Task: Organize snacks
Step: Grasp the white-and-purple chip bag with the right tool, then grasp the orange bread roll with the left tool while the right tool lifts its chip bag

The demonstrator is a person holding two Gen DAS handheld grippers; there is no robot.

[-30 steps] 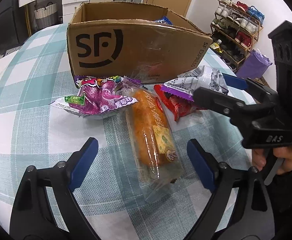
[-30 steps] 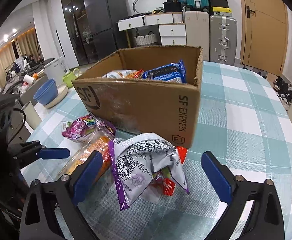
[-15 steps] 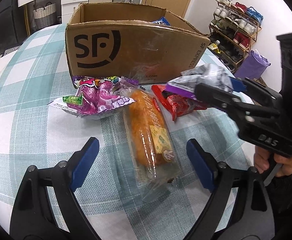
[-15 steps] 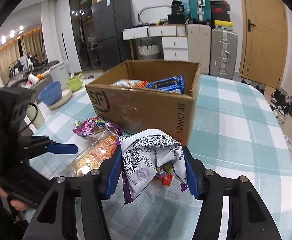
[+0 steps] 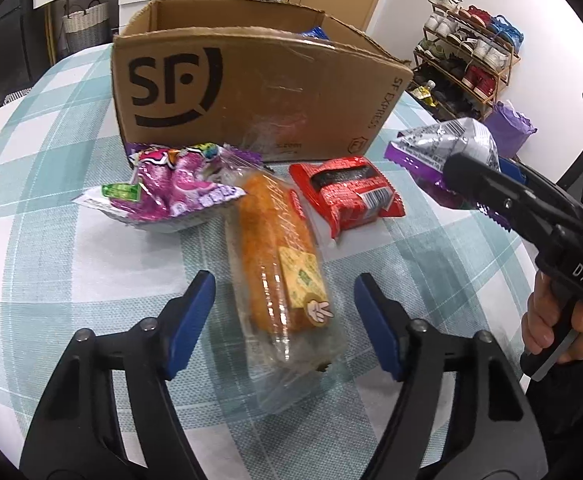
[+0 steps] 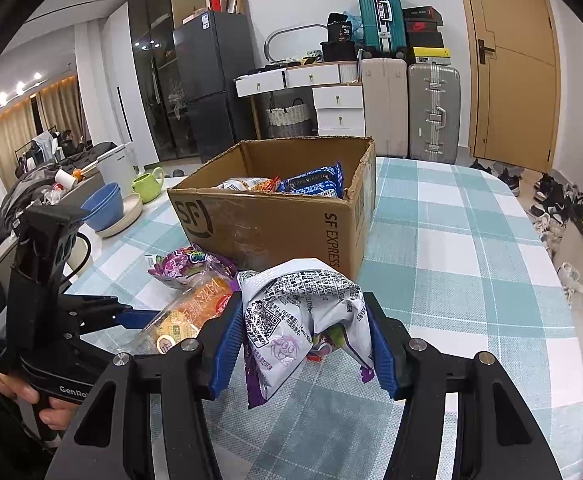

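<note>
Holding snack packets, cardboard box (image 6: 275, 216); right gripper (image 6: 305, 334) pinches silver packet (image 6: 303, 312), left gripper (image 5: 283, 316) gapes.

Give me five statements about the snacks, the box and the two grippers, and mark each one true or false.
1. The right gripper is shut on the crumpled silver and purple snack bag. True.
2. The left gripper is clamped on the long orange bread in its clear wrapper. False: its jaws stand open on either side of the bread, apart from it.
3. The brown cardboard SF box is empty. False: a blue packet and other snacks lie inside.
4. The red snack packet lies on the checked tablecloth, outside the box. True.
5. The pink and purple candy bag is inside the box. False: it lies in front of it.
</note>
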